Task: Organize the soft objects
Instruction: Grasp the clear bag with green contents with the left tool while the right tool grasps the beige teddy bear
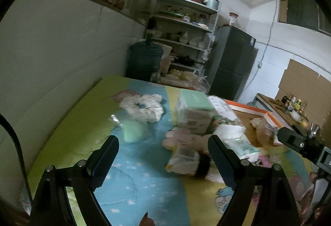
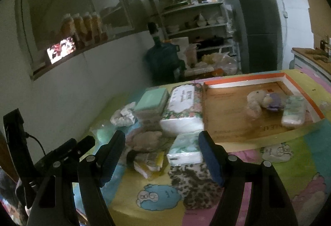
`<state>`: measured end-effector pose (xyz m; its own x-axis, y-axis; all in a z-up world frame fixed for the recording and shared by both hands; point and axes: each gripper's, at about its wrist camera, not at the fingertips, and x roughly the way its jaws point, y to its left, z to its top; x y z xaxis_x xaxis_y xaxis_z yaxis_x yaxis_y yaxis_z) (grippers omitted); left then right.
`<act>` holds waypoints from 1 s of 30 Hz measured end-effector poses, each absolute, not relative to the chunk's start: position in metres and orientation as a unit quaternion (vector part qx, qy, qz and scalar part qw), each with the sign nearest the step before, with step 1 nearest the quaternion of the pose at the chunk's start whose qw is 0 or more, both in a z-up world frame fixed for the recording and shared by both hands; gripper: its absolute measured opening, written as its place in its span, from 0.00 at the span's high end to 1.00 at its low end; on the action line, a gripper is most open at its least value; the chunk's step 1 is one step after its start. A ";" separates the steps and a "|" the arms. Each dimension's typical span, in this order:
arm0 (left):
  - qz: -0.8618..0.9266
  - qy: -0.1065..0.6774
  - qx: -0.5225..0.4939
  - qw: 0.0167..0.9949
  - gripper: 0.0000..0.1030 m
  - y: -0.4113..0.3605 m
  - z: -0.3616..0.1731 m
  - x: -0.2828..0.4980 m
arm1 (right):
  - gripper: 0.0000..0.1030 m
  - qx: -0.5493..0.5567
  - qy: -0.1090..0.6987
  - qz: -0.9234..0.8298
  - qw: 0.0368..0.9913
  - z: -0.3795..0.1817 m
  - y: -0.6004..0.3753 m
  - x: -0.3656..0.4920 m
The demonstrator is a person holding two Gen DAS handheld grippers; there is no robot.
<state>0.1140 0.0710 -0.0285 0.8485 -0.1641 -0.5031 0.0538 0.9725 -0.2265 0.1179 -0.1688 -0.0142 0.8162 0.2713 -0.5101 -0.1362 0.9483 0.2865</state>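
- cluttered kitchen-like room behind: shelves (image 2: 196, 15) of crockery, a dark fridge (image 2: 256, 27), a big water jug (image 2: 163, 60) on the floor by the wall.
- up front, a tabletop (image 2: 300, 143) under a bright cartoon cloth carries a heap of soft things, with a shallow orange-rimmed box (image 2: 244, 79) on its far right side.
- a plush toy (image 2: 258, 102) and one tissue pack already lie inside that box, so my guess is the rest belong there too.
- the right tongs (image 2: 161, 153) stand wide apart and grip nothing; the left tongs (image 1: 163, 155) look just as wide and just as empty.
- a small green-and-white tissue pack (image 2: 186, 149) lies just beyond the right tongs' tips, towards the right-hand finger, not yet touched as far as i can see.
- its long axis runs roughly away from the tongs, so the short width faces the gap and should fit.
- the right hand looks nearer to it and to the box; from the left view that pack sits off beyond the right finger.
- a leopard-print cloth (image 2: 196, 184) lies right under the approach and could snag.
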 end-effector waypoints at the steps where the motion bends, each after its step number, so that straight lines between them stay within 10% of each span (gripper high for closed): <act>1: -0.054 0.269 -0.103 0.956 0.15 0.074 -0.029 0.114 | 0.27 0.117 0.286 0.109 0.945 -0.014 -0.165 0.120; 30: -0.038 0.350 -0.118 0.928 0.15 0.121 -0.067 0.195 | 0.27 0.085 0.336 0.159 0.924 -0.045 -0.109 0.173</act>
